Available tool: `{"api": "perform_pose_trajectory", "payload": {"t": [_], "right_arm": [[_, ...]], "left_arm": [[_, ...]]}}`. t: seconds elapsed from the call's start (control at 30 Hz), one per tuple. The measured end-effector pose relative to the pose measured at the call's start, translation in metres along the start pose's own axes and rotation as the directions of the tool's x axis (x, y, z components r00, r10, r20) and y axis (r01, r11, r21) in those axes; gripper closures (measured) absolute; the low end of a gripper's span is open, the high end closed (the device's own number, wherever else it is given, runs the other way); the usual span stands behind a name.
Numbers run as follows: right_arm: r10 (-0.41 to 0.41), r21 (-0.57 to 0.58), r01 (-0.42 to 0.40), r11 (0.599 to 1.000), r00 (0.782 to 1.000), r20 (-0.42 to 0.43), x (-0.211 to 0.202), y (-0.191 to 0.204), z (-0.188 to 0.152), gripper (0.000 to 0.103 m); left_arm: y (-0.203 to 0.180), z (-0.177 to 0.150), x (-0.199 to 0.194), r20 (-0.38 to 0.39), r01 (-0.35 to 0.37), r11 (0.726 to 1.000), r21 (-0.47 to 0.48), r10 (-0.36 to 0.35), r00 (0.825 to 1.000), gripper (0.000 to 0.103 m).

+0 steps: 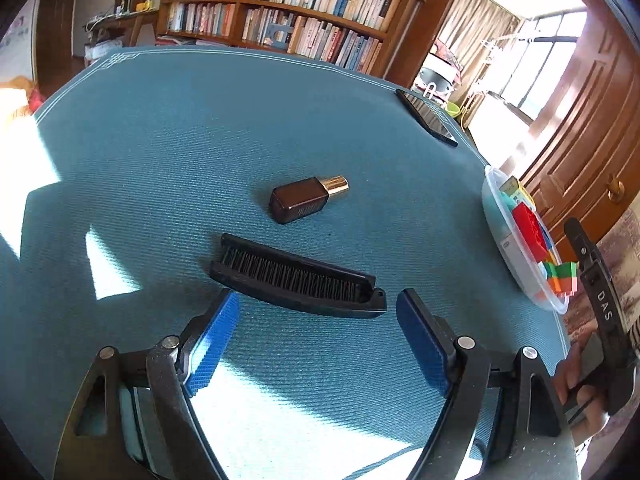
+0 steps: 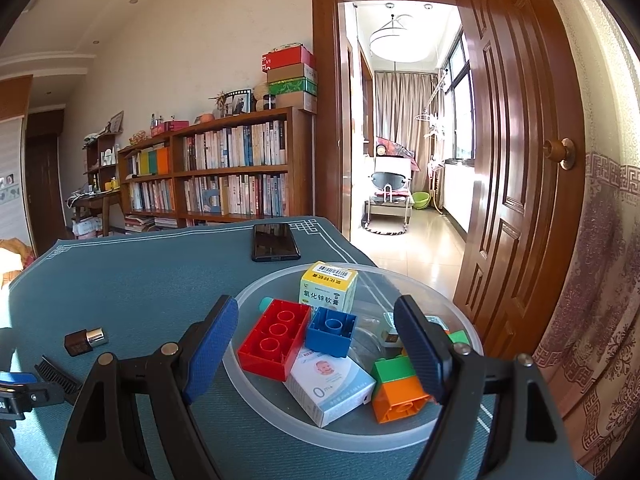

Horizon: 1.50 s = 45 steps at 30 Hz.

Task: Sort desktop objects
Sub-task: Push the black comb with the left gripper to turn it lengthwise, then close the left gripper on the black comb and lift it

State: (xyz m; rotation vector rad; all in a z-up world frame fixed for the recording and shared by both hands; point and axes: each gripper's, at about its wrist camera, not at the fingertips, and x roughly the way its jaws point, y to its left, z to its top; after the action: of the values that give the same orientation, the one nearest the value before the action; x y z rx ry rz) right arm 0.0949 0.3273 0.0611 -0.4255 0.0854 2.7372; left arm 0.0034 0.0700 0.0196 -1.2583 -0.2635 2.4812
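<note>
From your left wrist, your left tool hangs spread and empty just short of the black comb on the teal surface, bookshelves behind. From your right wrist, your right tool gapes empty over the clear tray of blocks beside an open door.

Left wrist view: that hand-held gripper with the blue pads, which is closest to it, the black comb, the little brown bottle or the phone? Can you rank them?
From the left hand-held gripper, open and holding nothing:
1. Black comb, lying just ahead of the fingertips.
2. Brown bottle with the gold cap, lying on its side behind the comb, mid-table.
3. Phone, far right corner of the blue mat.
</note>
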Motion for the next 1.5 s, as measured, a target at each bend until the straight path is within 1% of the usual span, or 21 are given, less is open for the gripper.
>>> {"api": "perform_pose_trajectory", "payload": {"t": [0.03, 0.1, 0.17, 0.27, 0.3, 0.37, 0.47, 0.53, 0.57, 0.67, 0.73, 0.83, 0.97, 1.03, 1.17, 1.23, 1.33, 1.4, 1.5], "right_arm": [[0.000, 0.001, 0.000, 1.000, 1.000, 0.001, 0.000, 0.000, 0.000, 0.020], [-0.001, 0.003, 0.001, 1.000, 1.000, 0.003, -0.001, -0.001, 0.000, 0.020], [0.000, 0.006, 0.000, 1.000, 1.000, 0.004, -0.002, -0.001, 0.000, 0.020], [0.004, 0.009, -0.004, 1.000, 1.000, 0.007, -0.003, -0.001, 0.001, 0.020], [0.006, 0.010, -0.006, 1.000, 1.000, 0.008, -0.004, -0.001, 0.001, 0.020], [0.008, 0.011, -0.008, 1.000, 1.000, 0.009, -0.004, -0.001, 0.001, 0.020], [0.009, 0.009, -0.009, 1.000, 1.000, 0.011, -0.005, 0.000, 0.001, 0.020], [0.010, 0.011, -0.010, 1.000, 1.000, 0.009, -0.005, 0.000, 0.001, 0.020], [0.010, 0.011, -0.010, 1.000, 1.000, 0.007, -0.004, 0.000, 0.002, 0.020], [0.008, 0.008, -0.008, 1.000, 1.000, 0.002, -0.003, 0.001, 0.001, 0.020], [0.007, 0.009, -0.007, 1.000, 1.000, 0.000, -0.003, 0.001, 0.001, 0.020], [0.006, 0.006, -0.006, 1.000, 1.000, -0.002, -0.003, 0.002, 0.001, 0.020], [0.006, -0.002, -0.006, 1.000, 1.000, 0.000, -0.003, 0.003, 0.000, 0.020], [0.006, -0.006, -0.006, 1.000, 1.000, 0.001, -0.004, 0.004, 0.000, 0.020], [0.005, -0.011, -0.005, 1.000, 1.000, 0.001, -0.003, 0.004, -0.001, 0.020], [0.006, -0.008, -0.006, 1.000, 1.000, -0.001, -0.003, 0.003, 0.000, 0.020], [0.006, -0.007, -0.006, 1.000, 1.000, 0.000, -0.003, 0.003, 0.000, 0.020], [0.007, -0.008, -0.007, 1.000, 1.000, 0.000, -0.004, 0.003, 0.000, 0.020], [0.008, -0.014, -0.008, 1.000, 1.000, 0.004, -0.005, 0.004, 0.000, 0.020]], "left_arm": [[0.000, 0.003, 0.002, -0.001, -0.006, 0.999, -0.033, 0.006, 1.000, 0.019], [-0.001, 0.007, 0.005, 0.008, -0.041, 0.996, -0.076, 0.042, 0.999, 0.019], [-0.002, 0.011, 0.008, 0.025, -0.068, 0.992, -0.107, 0.071, 0.997, 0.019], [-0.001, 0.014, 0.018, 0.012, -0.116, 0.983, -0.144, 0.119, 0.993, 0.019], [-0.003, 0.013, 0.020, 0.027, -0.132, 0.982, -0.136, 0.137, 0.990, 0.019], [-0.010, 0.013, 0.023, 0.038, -0.194, 0.977, -0.086, 0.198, 0.979, 0.019], [-0.016, 0.011, 0.030, 0.044, -0.272, 0.962, 0.024, 0.271, 0.962, 0.019], [-0.020, 0.007, 0.032, 0.053, -0.303, 0.949, 0.090, 0.300, 0.953, 0.019], [-0.020, 0.007, 0.032, 0.058, -0.304, 0.946, 0.109, 0.299, 0.952, 0.019], [-0.013, 0.007, 0.029, 0.050, -0.282, 0.951, 0.126, 0.278, 0.959, 0.019], [-0.009, 0.009, 0.027, 0.044, -0.282, 0.948, 0.144, 0.279, 0.959, 0.019], [0.002, 0.002, 0.019, 0.040, -0.292, 0.942, 0.164, 0.289, 0.956, 0.019], [0.017, 0.007, 0.015, 0.038, -0.313, 0.940, 0.136, 0.311, 0.950, 0.019], [0.022, 0.010, 0.015, 0.039, -0.313, 0.942, 0.119, 0.311, 0.950, 0.019], [0.019, 0.015, 0.021, 0.045, -0.308, 0.942, 0.134, 0.305, 0.951, 0.019], [0.014, 0.017, 0.026, 0.053, -0.316, 0.936, 0.153, 0.312, 0.949, 0.019], [0.013, 0.016, 0.028, 0.066, -0.306, 0.939, 0.156, 0.299, 0.952, 0.020], [0.013, 0.016, 0.027, 0.077, -0.299, 0.941, 0.156, 0.291, 0.954, 0.024], [0.011, 0.015, 0.026, 0.091, -0.286, 0.944, 0.166, 0.275, 0.957, 0.041]]}}
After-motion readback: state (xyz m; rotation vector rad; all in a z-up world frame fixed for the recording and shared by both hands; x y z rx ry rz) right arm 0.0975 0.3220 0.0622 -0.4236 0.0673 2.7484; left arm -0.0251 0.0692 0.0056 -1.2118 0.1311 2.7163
